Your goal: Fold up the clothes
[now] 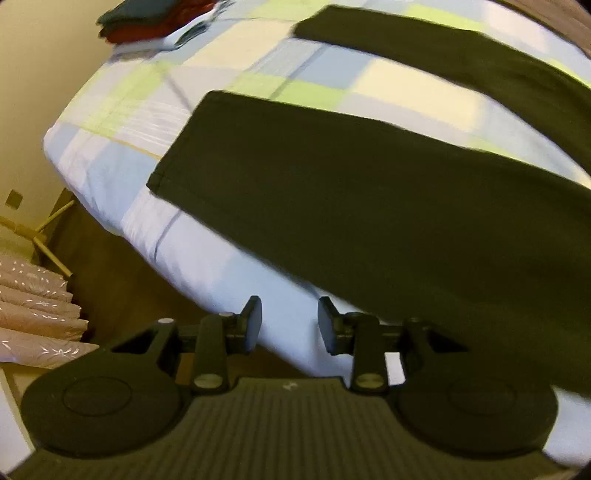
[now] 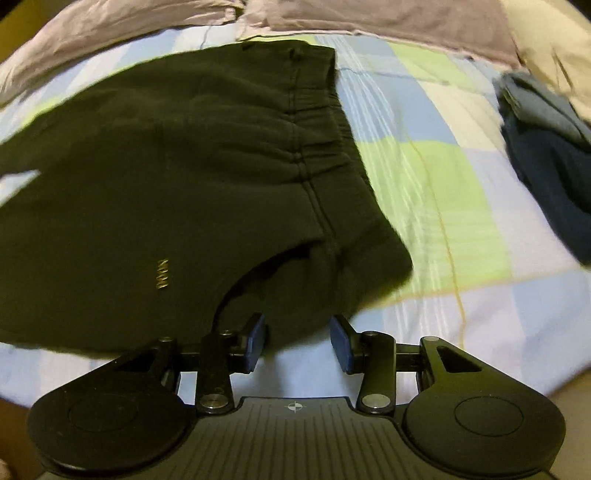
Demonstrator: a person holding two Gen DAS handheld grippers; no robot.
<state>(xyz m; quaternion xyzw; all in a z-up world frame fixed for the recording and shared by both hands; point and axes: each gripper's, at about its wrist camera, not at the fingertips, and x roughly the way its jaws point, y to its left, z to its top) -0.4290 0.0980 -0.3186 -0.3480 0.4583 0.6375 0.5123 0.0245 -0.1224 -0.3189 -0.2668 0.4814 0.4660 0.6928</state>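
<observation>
Black sweatpants (image 1: pixel 332 184) lie spread on a checked bed cover (image 1: pixel 236 92), their two legs running towards the bed's left edge. In the right wrist view the waistband end of the sweatpants (image 2: pixel 184 177) faces me, with small gold lettering on the fabric. My left gripper (image 1: pixel 290 321) is open above the bed's near edge, just short of the nearer leg, holding nothing. My right gripper (image 2: pixel 297 334) is open too, its blue-padded fingertips at the near corner of the waistband; whether cloth lies between them is unclear.
A stack of folded clothes (image 1: pixel 155 22), dark and red, sits at the bed's far left corner. A blue garment pile (image 2: pixel 546 147) lies at the right. A mauve blanket (image 2: pixel 332 18) crosses the back. Left of the bed are floor, a wooden stand (image 1: pixel 40 229) and a curtain (image 1: pixel 37 317).
</observation>
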